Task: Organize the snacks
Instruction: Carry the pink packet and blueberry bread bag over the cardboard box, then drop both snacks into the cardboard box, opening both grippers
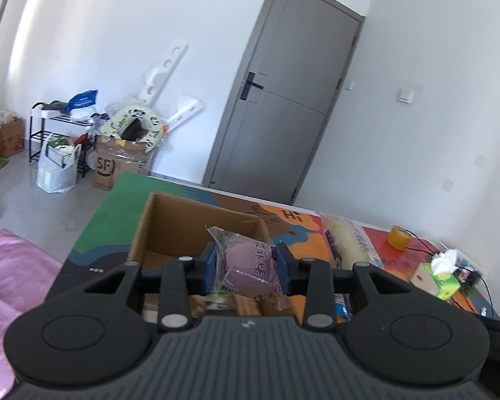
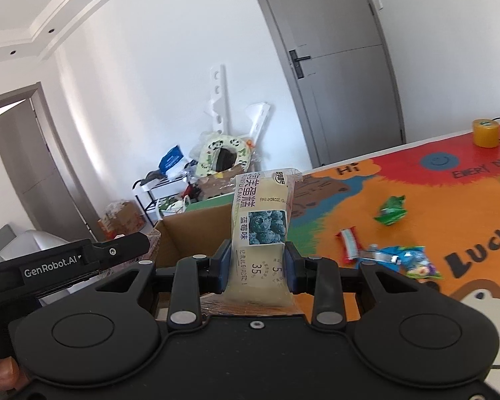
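My left gripper (image 1: 246,265) is shut on a purple round snack in a clear wrapper (image 1: 250,266) and holds it over the open cardboard box (image 1: 170,226). Other packets lie in the box bottom. My right gripper (image 2: 258,266) is shut on a pale blueberry cake packet (image 2: 261,220), held upright just right of the box (image 2: 193,233). This packet also shows in the left wrist view (image 1: 346,243). The left gripper's body (image 2: 66,266) shows at the left of the right wrist view. Loose snacks lie on the mat: a green packet (image 2: 391,211), a red-white one (image 2: 348,246), a blue one (image 2: 410,261).
The colourful mat (image 2: 416,180) covers the table. A yellow tape roll (image 2: 485,132) with a black cable and a green tissue box (image 1: 441,278) stand at the far right. Behind the table are a grey door (image 1: 283,100), boxes and bags on the floor.
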`<act>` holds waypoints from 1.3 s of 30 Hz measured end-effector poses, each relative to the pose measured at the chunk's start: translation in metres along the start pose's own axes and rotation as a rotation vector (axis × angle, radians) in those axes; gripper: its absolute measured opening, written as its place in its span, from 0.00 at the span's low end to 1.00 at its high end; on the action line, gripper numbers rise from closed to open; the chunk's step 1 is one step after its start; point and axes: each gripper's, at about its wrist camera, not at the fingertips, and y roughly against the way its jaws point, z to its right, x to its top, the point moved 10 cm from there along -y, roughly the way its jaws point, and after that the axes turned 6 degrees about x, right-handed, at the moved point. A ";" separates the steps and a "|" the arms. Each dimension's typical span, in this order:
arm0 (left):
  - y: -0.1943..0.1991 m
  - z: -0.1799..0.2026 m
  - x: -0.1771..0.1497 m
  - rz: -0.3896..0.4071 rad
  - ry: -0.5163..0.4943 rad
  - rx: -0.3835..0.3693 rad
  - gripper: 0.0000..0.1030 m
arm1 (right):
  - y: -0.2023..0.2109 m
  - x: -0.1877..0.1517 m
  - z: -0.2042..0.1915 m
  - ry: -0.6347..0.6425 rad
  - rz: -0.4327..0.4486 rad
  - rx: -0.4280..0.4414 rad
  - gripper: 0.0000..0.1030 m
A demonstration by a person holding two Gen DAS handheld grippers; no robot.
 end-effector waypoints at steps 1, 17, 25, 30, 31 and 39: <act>-0.002 -0.004 0.001 -0.002 0.005 0.007 0.35 | -0.004 0.000 -0.003 0.004 -0.003 0.006 0.32; -0.033 -0.045 -0.003 -0.061 0.056 0.036 0.39 | -0.049 -0.006 -0.032 0.021 -0.061 0.042 0.32; -0.030 -0.069 0.006 -0.046 0.093 0.075 0.41 | -0.064 -0.010 -0.049 0.025 -0.084 0.062 0.32; -0.030 -0.082 0.009 -0.051 0.119 0.086 0.44 | -0.075 -0.011 -0.066 0.040 -0.102 0.080 0.32; -0.030 -0.085 0.009 -0.050 0.119 0.088 0.44 | -0.077 -0.011 -0.069 0.044 -0.105 0.085 0.32; -0.028 -0.105 0.012 -0.047 0.147 0.115 0.46 | -0.094 -0.012 -0.096 0.050 -0.123 0.138 0.32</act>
